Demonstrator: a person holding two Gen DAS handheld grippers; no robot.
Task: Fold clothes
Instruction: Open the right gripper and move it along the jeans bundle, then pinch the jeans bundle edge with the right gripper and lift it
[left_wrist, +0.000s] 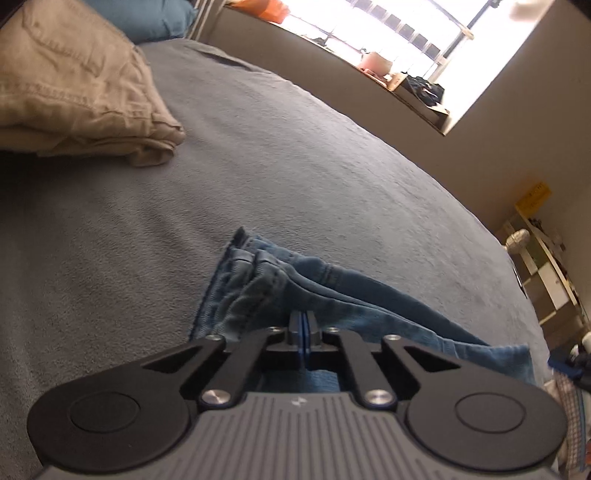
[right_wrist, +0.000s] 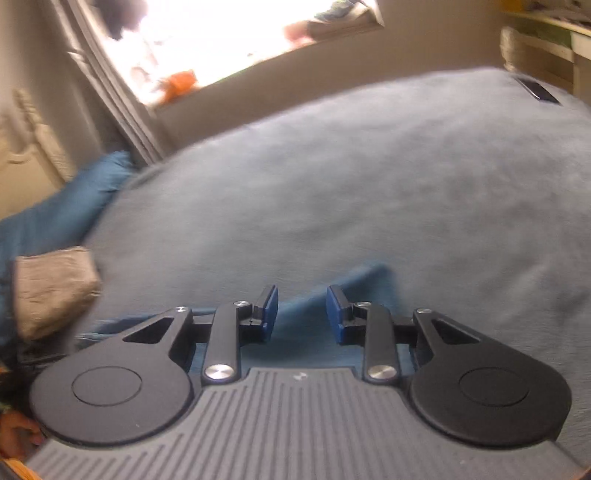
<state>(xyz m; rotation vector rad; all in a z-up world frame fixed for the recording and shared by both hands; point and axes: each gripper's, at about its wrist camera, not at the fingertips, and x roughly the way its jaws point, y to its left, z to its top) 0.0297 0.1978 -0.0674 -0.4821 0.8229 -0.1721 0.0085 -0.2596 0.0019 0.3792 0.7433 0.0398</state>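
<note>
- The blue jeans (left_wrist: 280, 291) lie bunched on the grey bed blanket (left_wrist: 295, 166), lower centre of the left wrist view; a folded beige garment (left_wrist: 77, 96) sits in the upper left of that frame, well apart from them
- The left claw (left_wrist: 303, 332) is pressed together with the denim right at its tips; whether cloth is caught between the pads I cannot tell
- The right claw (right_wrist: 302, 314) stands spread, nothing between its pads; a strip of blue denim (right_wrist: 332, 295) lies just beyond it, lower centre of the right wrist view, which is blurred
- Judged step: getting hold of the jeans so as to spread or fold them; the fold itself looks not yet made
- Next move likely calls for the right claw to close on a free edge, then both to pull the cloth flat and even
</note>
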